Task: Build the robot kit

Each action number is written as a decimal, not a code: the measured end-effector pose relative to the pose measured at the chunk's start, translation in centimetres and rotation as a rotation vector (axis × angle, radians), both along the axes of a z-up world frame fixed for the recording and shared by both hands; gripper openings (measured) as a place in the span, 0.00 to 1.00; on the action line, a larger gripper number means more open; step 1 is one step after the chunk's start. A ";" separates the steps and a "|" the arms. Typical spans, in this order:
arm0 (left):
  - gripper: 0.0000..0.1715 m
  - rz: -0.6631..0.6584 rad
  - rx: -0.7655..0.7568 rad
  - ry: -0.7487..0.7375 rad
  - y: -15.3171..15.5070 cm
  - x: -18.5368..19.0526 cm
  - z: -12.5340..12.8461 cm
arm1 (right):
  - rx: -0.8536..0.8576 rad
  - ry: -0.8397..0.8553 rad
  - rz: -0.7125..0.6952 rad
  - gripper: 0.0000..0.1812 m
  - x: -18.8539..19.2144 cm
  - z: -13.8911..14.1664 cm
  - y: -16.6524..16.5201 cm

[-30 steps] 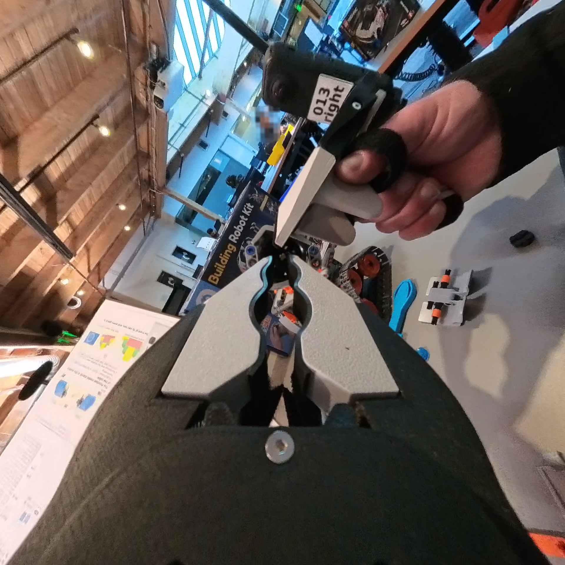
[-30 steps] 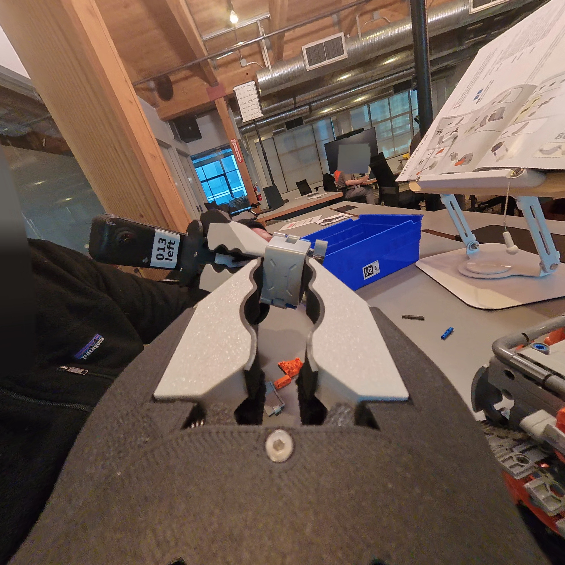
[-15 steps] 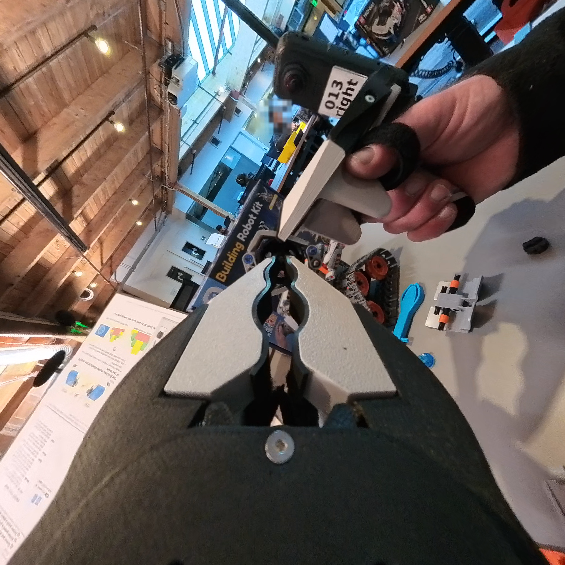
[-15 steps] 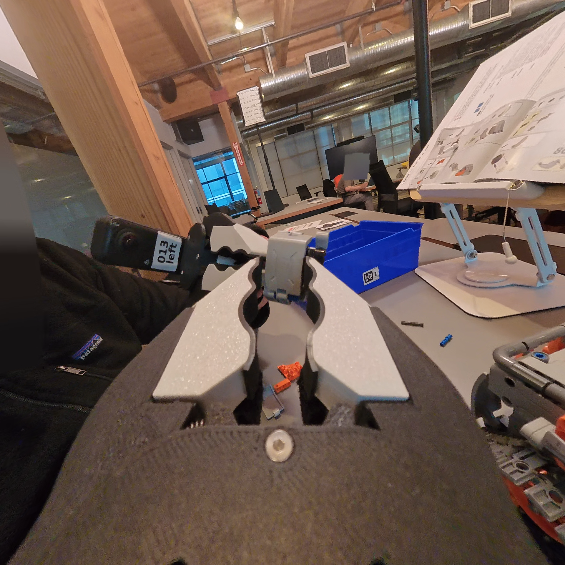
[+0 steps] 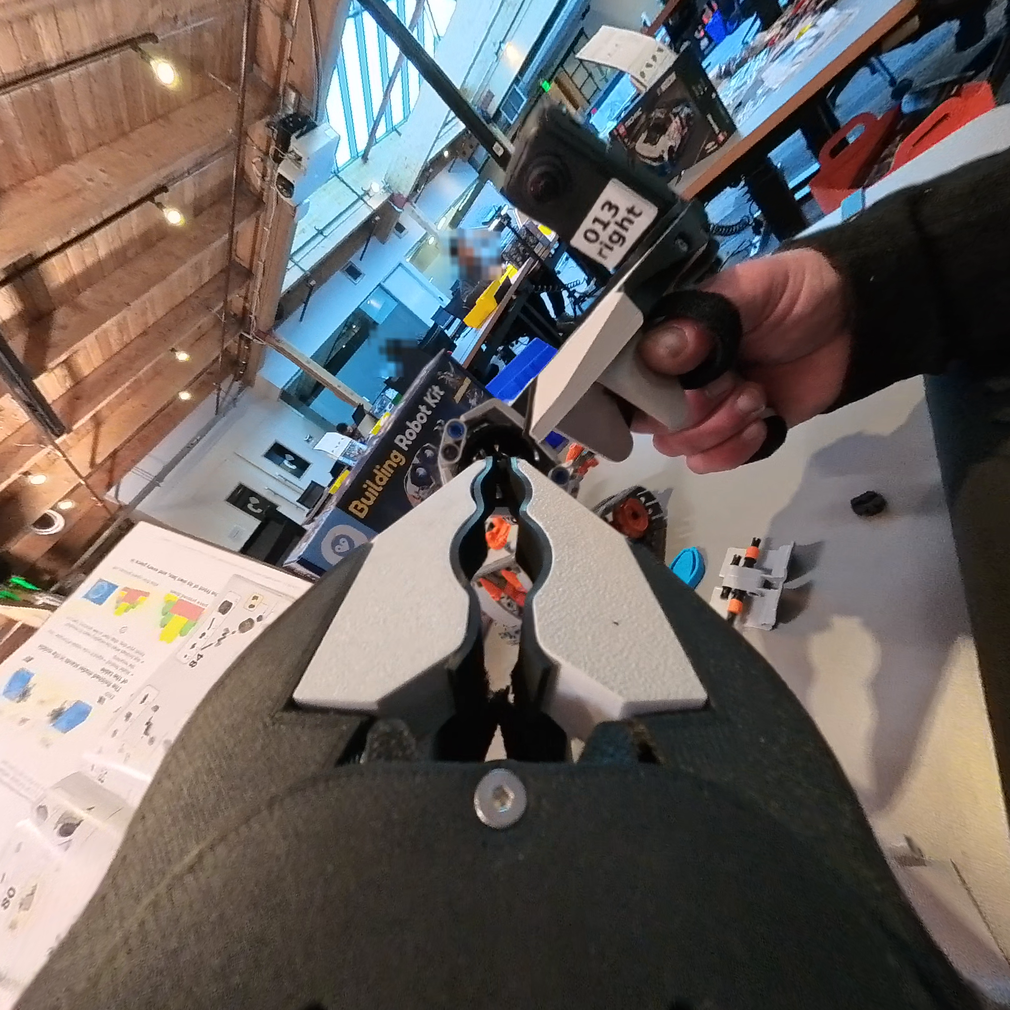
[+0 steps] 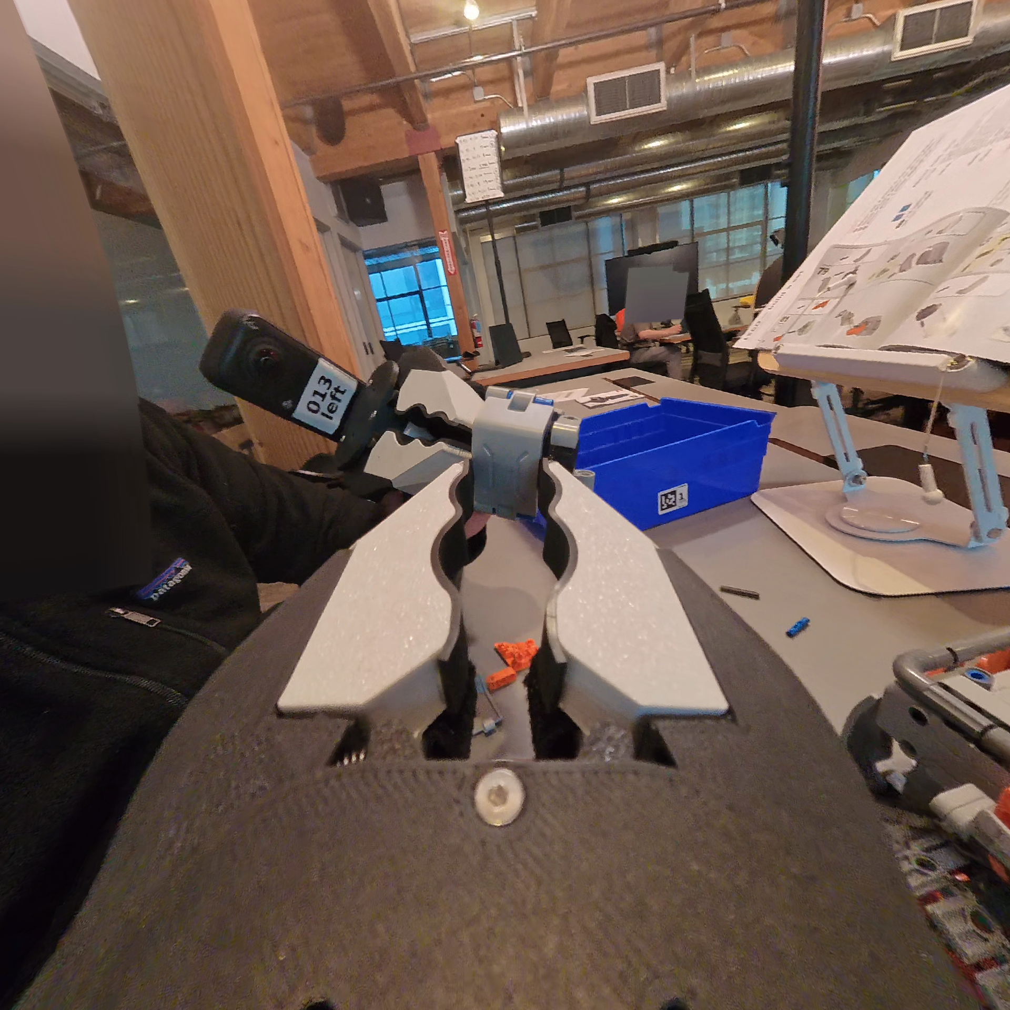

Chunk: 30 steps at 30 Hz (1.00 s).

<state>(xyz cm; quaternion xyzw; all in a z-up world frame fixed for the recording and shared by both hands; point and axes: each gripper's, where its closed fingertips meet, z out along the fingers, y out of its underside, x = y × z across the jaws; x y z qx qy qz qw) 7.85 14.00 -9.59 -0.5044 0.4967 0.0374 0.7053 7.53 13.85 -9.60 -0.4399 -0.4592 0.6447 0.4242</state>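
Note:
My right gripper (image 6: 508, 483) is shut on a grey brick assembly (image 6: 511, 453) and holds it in the air above the table. My left gripper (image 5: 497, 467) has its tips shut on a small black part at the side of the same assembly (image 5: 483, 423). In the right wrist view the left gripper (image 6: 464, 432) meets the assembly from the left. In the left wrist view a hand holds the right gripper (image 5: 538, 423), which comes in from the upper right. What the black part is cannot be made out.
A blue bin (image 6: 672, 459) and an instruction booklet (image 6: 902, 262) on a white stand (image 6: 874, 541) are behind. A tracked model (image 6: 956, 738) is at right. Orange pieces (image 6: 514, 653), a blue pin (image 6: 798, 627), a grey subassembly (image 5: 751, 585) and a kit box (image 5: 404, 481) lie around. My left and right fingertips are right by each other.
Both grippers have tilted and shifted slightly while still holding the grey assembly between them. The left gripper's camera end has swung upward. Neither pair of jaws has opened.

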 end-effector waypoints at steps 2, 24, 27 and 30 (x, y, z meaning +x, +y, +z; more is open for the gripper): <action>0.00 -0.024 -0.017 -0.024 -0.3 0.1 0.2 | -0.003 0.010 0.022 0.12 0.1 0.2 -0.3; 0.00 -0.200 -0.180 -0.183 -1.3 0.0 0.8 | 0.061 0.023 0.055 0.11 0.3 0.4 -1.1; 0.00 -0.175 -0.172 -0.182 -0.7 -0.3 0.5 | 0.084 0.009 -0.008 0.11 0.0 0.2 -0.6; 0.00 -0.176 -0.187 -0.205 -0.5 -0.3 0.5 | 0.112 0.014 -0.044 0.11 0.1 0.3 -0.3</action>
